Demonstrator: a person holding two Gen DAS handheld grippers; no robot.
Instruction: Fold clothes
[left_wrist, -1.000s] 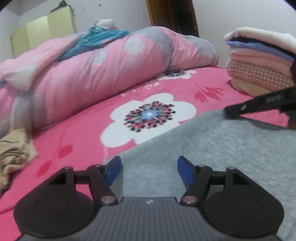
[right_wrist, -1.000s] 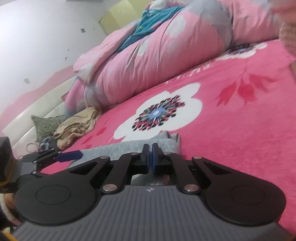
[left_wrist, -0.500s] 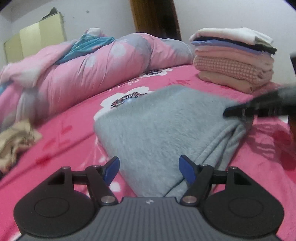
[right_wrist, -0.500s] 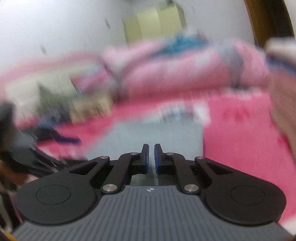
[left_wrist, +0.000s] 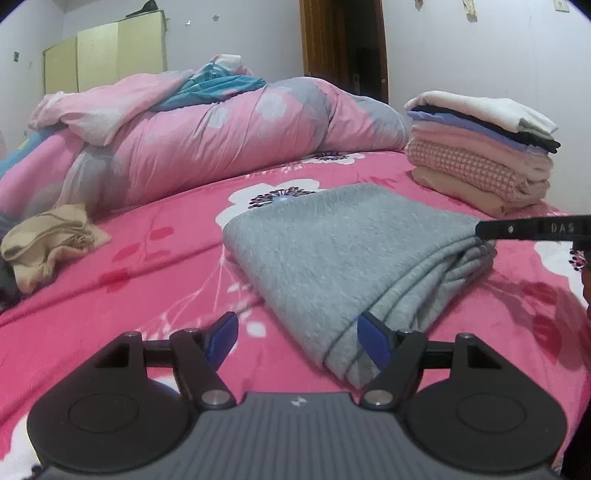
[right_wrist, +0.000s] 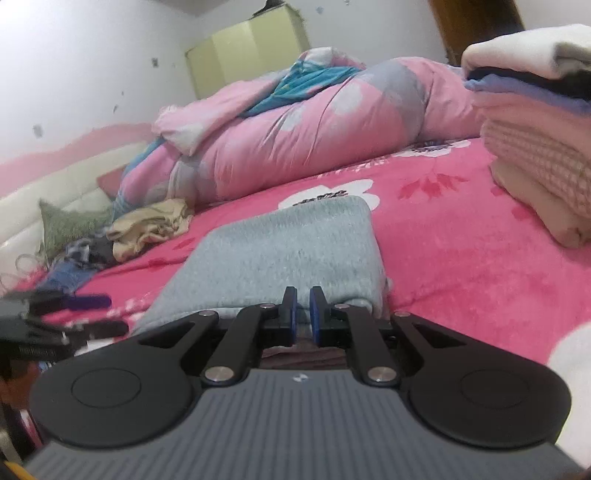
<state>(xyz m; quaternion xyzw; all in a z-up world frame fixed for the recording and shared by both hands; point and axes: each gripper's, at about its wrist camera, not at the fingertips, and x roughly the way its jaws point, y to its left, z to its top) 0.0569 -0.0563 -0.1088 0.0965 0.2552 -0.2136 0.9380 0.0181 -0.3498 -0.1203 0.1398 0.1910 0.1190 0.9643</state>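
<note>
Lying dead ahead of right gripper (right_wrist: 302, 314), folded grey garment (left_wrist: 332, 243) – jaws nearly closed on near edge; left gripper (left_wrist: 297, 334) wide open, empty – long axis runs away.

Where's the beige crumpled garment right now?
The beige crumpled garment lies on the pink bedspread at the left of both views, below the rolled pink comforter and left of the folded grey garment.

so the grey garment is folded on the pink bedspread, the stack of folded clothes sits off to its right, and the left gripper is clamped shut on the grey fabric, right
Not quite. The left gripper is open, its blue fingers spread wide with the near corner of the grey garment between them, as the left wrist view shows. The rest holds: the garment lies folded on the pink bedspread, and the stack of folded clothes sits to its right.
</note>
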